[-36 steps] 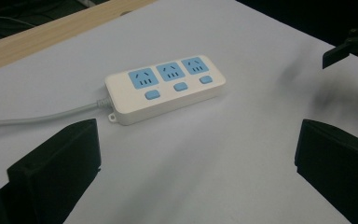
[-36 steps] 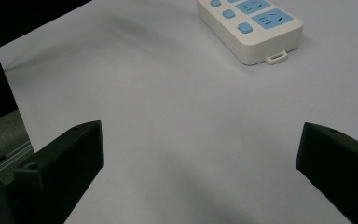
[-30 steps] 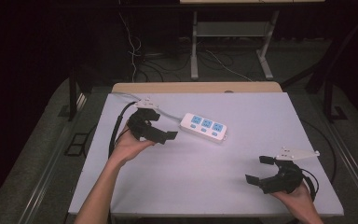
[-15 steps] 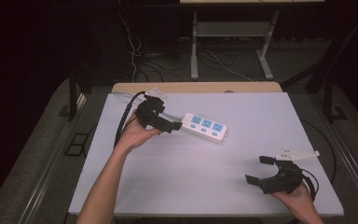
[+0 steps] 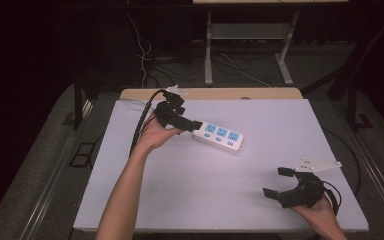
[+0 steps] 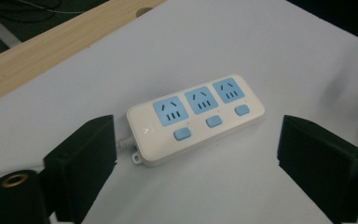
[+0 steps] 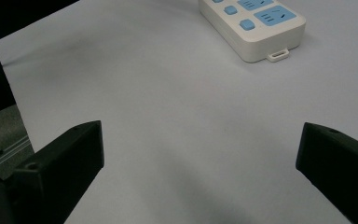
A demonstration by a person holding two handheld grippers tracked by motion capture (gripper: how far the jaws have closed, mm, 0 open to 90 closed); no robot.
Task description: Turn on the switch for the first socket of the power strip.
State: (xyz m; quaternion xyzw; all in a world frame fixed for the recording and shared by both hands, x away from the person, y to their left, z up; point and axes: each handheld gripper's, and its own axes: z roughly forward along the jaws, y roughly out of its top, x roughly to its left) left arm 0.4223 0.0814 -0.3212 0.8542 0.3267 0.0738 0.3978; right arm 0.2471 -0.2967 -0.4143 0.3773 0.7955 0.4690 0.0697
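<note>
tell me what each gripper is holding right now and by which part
Nothing is held. The left gripper has open fingers on either side of the power strip without touching it; they have just been closing. The right gripper is open over the bare table.

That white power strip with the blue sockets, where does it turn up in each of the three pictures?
High view: the power strip lies at upper middle of the white table, right at the left claw.
Left gripper view: centre of the picture, between the two black jaws, untouched.
Right gripper view: top right corner, partly cut off.
Shared landmark: its three blue sockets.
</note>
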